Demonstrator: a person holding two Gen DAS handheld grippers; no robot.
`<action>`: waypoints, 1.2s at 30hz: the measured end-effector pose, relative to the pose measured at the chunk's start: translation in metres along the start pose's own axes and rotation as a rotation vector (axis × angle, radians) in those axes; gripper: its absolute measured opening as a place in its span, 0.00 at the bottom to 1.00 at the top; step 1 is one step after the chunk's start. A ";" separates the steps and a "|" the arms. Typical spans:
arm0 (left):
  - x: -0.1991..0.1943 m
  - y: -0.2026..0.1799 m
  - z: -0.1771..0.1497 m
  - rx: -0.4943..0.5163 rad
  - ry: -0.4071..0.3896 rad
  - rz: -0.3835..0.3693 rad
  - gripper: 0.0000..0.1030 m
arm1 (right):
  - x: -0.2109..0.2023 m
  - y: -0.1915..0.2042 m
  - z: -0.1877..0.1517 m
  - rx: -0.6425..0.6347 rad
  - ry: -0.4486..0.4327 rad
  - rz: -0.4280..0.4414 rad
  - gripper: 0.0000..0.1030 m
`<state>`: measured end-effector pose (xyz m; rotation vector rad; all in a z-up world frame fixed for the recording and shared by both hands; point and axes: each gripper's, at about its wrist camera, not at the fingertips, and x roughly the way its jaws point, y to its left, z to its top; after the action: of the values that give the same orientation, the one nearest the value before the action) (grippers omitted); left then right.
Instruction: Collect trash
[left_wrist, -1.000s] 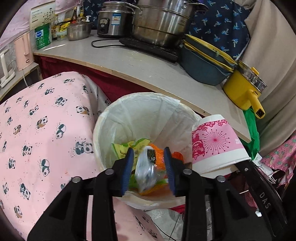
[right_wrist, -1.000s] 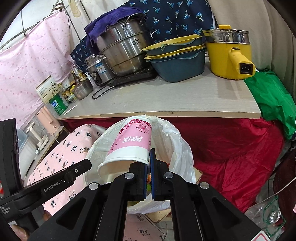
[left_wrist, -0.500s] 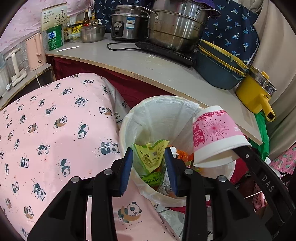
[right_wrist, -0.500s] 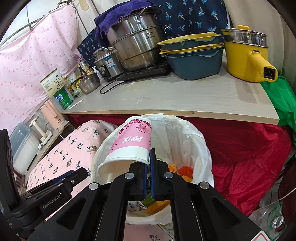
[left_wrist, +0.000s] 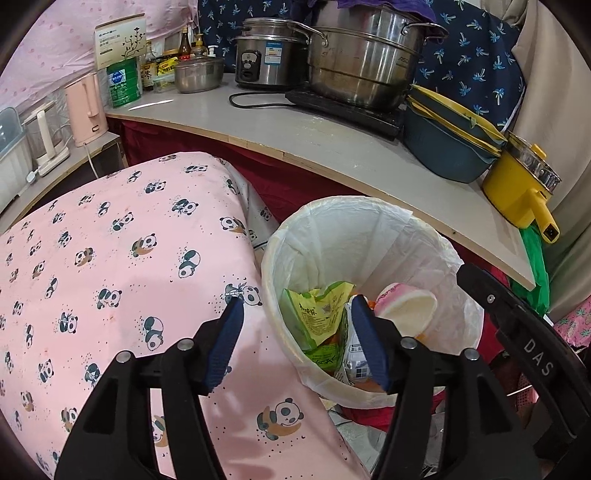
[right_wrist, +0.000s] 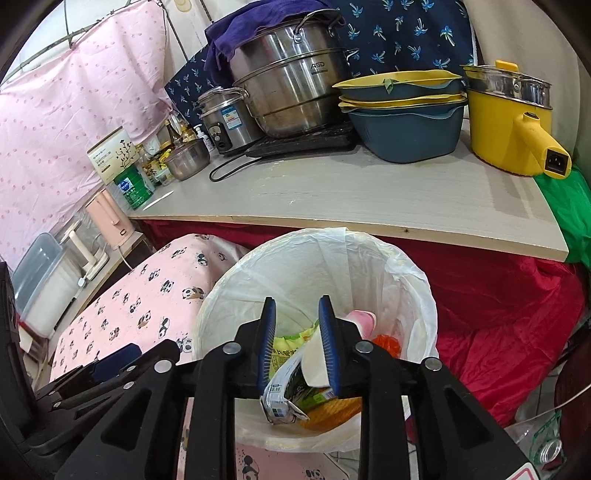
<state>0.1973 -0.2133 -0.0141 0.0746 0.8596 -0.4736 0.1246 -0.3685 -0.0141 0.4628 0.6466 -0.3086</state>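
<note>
We see the panda cloth (left_wrist: 110, 280) left of the bin (left_wrist: 369, 229). Our left gripper (left_wrist: 297, 343) hangs over the bin's near rim, jaws just opened and empty. Inside the bin lie a green wrapper (left_wrist: 314, 310) and the pink cup (left_wrist: 406, 306). Our right gripper (right_wrist: 297, 347) hovers above the bin, jaws just parted, gripping nothing. The worktop (right_wrist: 369, 195) stands behind the bin.

Grey countertop (right_wrist: 369, 195), steel pots (right_wrist: 291, 96), basins (right_wrist: 406, 129)
</note>
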 end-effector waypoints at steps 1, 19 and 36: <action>-0.001 0.000 -0.001 0.003 -0.004 0.003 0.59 | -0.001 0.000 0.000 -0.002 -0.001 -0.002 0.24; -0.034 0.001 -0.026 0.032 -0.057 0.082 0.75 | -0.042 0.014 -0.020 -0.108 -0.015 -0.039 0.60; -0.063 0.006 -0.064 0.034 -0.076 0.155 0.86 | -0.075 0.015 -0.053 -0.186 0.002 -0.080 0.83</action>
<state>0.1192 -0.1689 -0.0106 0.1528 0.7652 -0.3435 0.0471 -0.3194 0.0015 0.2600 0.6896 -0.3207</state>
